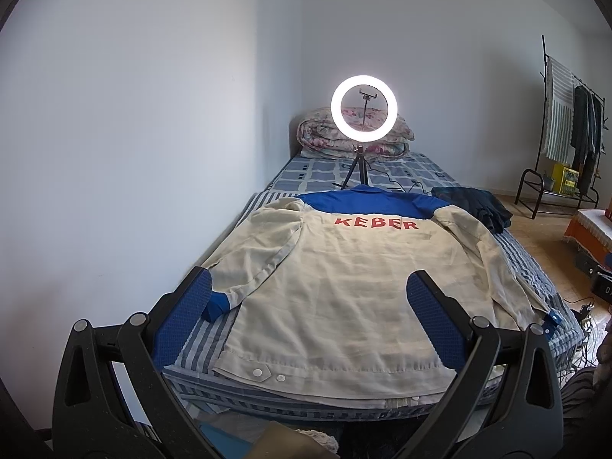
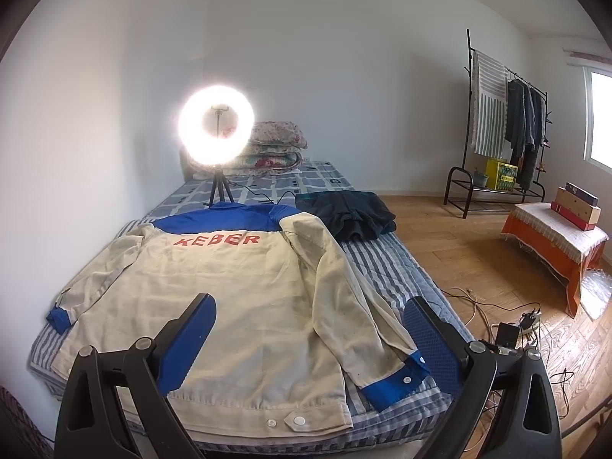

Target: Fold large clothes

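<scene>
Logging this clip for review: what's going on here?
A person holds two handheld grippers over a bed, about to fold a cream-and-blue KEBER jacket. It lies spread flat, back up, sleeves out, not yet folded. The left gripper and right gripper are both open near the hem, holding nothing. A dark garment and a lit ring light sit further up the bed.

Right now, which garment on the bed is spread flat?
The cream jacket lettered KEBER lies spread flat, back up; the dark garment beyond it lies bunched.
</scene>
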The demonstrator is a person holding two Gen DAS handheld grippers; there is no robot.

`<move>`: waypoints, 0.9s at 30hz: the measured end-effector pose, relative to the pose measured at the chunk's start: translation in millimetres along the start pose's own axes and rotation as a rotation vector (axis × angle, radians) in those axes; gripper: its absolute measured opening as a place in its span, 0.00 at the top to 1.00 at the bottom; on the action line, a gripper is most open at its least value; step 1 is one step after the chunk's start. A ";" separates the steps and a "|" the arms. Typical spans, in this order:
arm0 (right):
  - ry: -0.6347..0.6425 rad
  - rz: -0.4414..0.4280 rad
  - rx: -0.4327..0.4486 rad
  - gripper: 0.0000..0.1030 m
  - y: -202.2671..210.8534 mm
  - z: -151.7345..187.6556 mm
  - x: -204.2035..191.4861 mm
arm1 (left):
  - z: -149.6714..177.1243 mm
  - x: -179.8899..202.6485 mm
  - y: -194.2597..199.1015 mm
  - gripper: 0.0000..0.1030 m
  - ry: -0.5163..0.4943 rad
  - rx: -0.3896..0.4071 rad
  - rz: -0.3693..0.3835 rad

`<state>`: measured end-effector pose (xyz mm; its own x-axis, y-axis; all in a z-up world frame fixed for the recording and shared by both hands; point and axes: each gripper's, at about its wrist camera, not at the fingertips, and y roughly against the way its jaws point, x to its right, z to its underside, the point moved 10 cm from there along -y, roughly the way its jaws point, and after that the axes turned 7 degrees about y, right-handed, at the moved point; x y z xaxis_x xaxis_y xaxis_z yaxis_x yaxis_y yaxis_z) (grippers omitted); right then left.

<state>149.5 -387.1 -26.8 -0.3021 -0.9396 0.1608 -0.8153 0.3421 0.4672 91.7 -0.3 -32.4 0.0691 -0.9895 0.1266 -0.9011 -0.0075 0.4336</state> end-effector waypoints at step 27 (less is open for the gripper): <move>0.015 0.025 0.014 0.03 1.6 -7.8 1.2 | 0.6 -0.1 1.1 0.00 0.003 0.003 0.000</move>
<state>151.7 -387.7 -19.1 -0.3148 -0.9309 0.1856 -0.8147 0.3653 0.4504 90.4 -0.4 -32.4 0.0709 -0.9891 0.1294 -0.9024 -0.0083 0.4309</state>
